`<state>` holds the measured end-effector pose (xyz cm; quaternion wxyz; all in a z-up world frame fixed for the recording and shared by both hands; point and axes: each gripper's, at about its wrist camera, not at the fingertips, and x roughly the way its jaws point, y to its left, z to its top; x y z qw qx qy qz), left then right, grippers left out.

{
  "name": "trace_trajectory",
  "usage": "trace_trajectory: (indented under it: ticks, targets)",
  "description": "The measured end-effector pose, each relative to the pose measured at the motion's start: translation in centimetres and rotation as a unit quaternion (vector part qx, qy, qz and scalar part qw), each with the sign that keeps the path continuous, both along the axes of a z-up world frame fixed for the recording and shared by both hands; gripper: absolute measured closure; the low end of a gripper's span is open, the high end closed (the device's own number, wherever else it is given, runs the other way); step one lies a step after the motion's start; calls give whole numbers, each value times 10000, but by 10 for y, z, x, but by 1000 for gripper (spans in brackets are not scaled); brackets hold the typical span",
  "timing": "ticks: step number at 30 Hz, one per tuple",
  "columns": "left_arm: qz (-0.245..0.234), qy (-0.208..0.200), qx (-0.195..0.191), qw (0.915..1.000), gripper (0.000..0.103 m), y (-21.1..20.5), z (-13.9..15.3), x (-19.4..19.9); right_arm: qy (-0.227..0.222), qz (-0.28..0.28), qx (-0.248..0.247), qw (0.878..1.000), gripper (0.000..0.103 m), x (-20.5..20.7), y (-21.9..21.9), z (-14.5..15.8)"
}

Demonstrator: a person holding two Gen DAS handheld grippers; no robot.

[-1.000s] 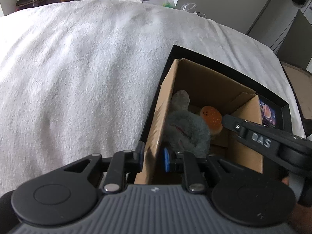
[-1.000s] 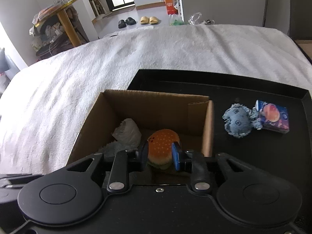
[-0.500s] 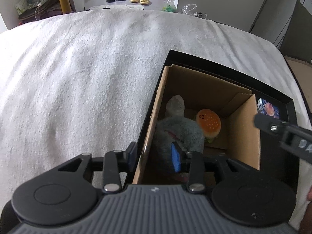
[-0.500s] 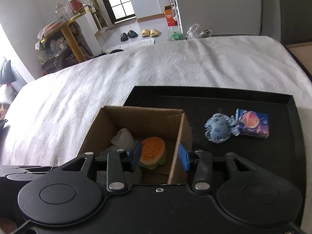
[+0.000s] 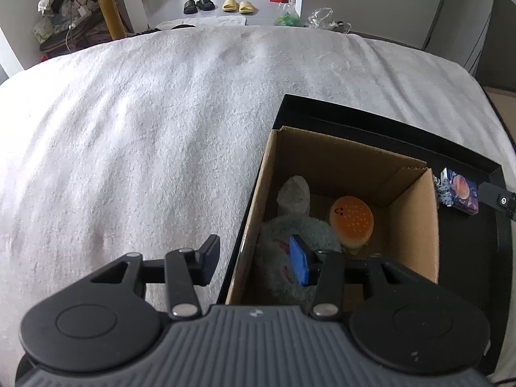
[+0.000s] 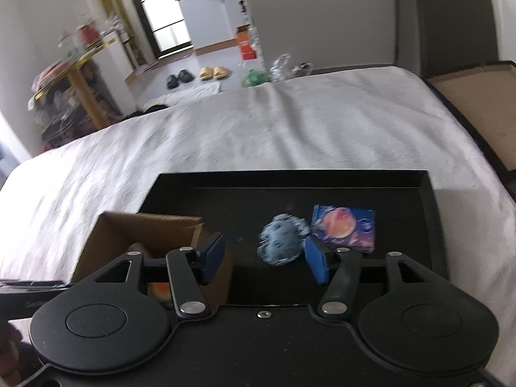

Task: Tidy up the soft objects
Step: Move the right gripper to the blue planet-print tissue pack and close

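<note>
Three soft things already sit in the box: a grey plush, a burger toy and a pale bundle behind them. Two remain out on the black tray, a blue ball touching a printed pack. Our left gripper is spread wide and empty, straddling the box's left wall. Our right gripper is spread too, holding nothing, lined up just short of the ball. We judge the ball is next. To take it well, we should come down with one pad on each side of it, keep the right pad off the pack, and close gently, since the ball will likely squash. The left could steady the box wall before the drop. The right view is blurred, so exact clearance is unclear.
</note>
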<state>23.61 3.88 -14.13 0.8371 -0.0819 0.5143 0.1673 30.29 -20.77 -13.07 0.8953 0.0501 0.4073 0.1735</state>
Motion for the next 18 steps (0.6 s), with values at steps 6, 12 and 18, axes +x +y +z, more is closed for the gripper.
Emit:
trace_trajectory:
  ticks: [6,12,18]
  targets:
    - [-75,88,303,9995,57,-8,-4,8,42,-414,121,9991,38,11,-20,-27]
    - [-64,148,476,9987,57,-12,-8,19,96,-690,80,9975,38,26,-39,-48]
    - [-4,226,597,9980,57,-15,-13,29,186,-834,22,9963,38,44,-46,-65]
